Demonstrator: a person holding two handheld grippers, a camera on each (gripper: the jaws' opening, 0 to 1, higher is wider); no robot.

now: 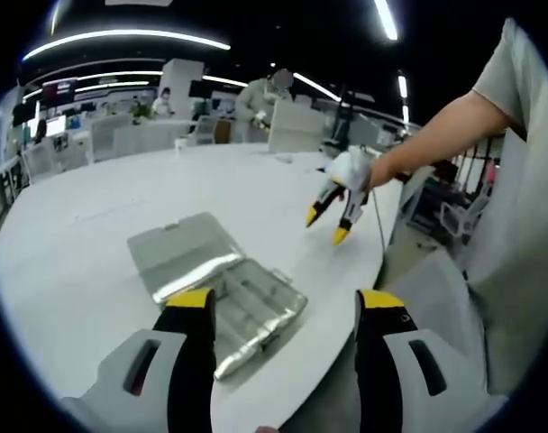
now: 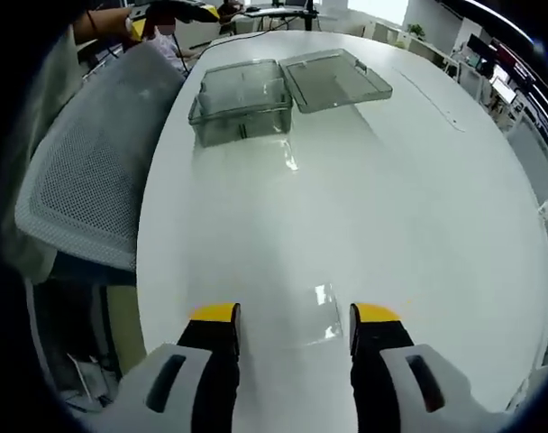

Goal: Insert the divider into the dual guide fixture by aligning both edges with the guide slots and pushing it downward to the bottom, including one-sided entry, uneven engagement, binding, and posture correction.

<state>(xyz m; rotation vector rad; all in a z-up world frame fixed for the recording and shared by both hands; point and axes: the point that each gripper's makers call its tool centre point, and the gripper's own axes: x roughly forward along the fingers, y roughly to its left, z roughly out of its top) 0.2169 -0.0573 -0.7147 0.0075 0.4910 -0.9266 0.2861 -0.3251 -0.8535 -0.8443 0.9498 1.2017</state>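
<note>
White table (image 2: 418, 225): clear divider (image 2: 321, 317) flat between right jaws.

White table (image 2: 364, 207); grey mesh chair (image 2: 89, 185) at edge; ceiling light strips (image 1: 130, 42).

My left gripper view looks down from just above the open clear box (image 1: 218, 293) at the desk (image 1: 85, 271) edge; my right gripper view faces that same box (image 2: 242, 101) from well across the desk (image 2: 373, 207).

Both tools (image 1: 285, 307) (image 2: 295, 317) agape, empty
</note>
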